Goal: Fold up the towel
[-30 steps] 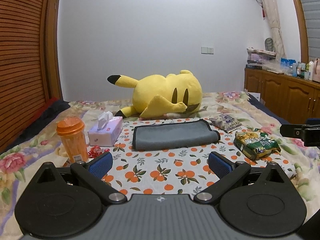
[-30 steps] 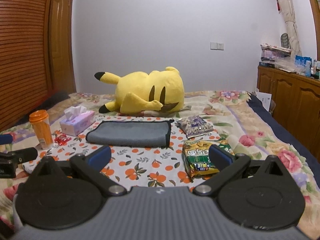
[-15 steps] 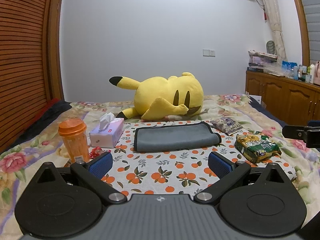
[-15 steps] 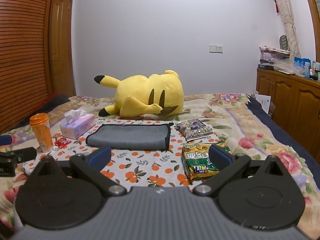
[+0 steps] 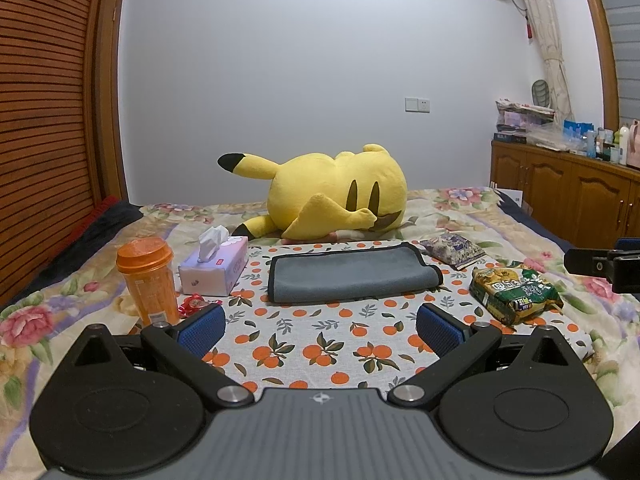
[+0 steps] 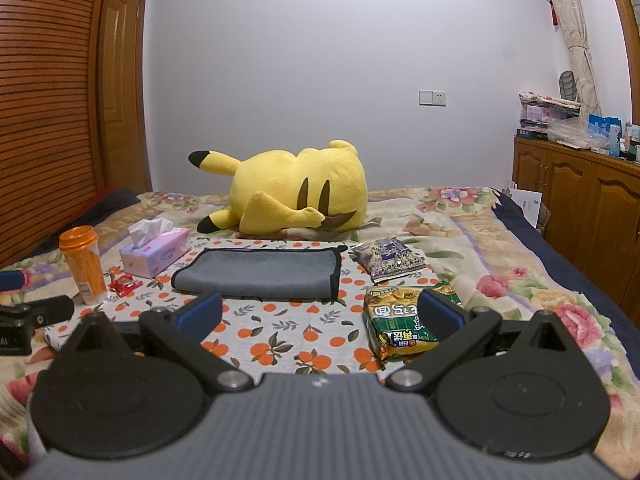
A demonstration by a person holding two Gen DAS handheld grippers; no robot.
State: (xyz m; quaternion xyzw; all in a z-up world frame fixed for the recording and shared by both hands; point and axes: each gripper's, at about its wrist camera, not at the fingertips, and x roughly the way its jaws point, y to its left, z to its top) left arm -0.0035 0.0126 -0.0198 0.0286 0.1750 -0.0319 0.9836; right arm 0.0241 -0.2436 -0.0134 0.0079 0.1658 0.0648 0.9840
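Observation:
A grey towel [image 5: 352, 276] with a dark edge lies folded flat on the orange-print cloth [image 5: 320, 344] on the bed; it also shows in the right wrist view [image 6: 260, 272]. My left gripper [image 5: 320, 328] is open and empty, held back from the towel's near edge. My right gripper [image 6: 320, 314] is open and empty, also short of the towel and a little to its right. The right gripper's tip [image 5: 600, 266] shows at the left wrist view's right edge, and the left gripper [image 6: 28, 316] at the right wrist view's left edge.
A yellow plush toy [image 5: 336, 196] lies behind the towel. An orange cup [image 5: 150, 280], a tissue box [image 5: 214, 266] and a red wrapper [image 5: 196, 304] stand left of it. A purple packet [image 5: 454, 250] and a green snack bag [image 5: 514, 290] lie to its right. Wooden cabinets [image 5: 568, 196] stand at far right.
Both grippers have tilted up and drawn back slightly, so the bed scene sits lower in both views. The towel and other objects have not moved.

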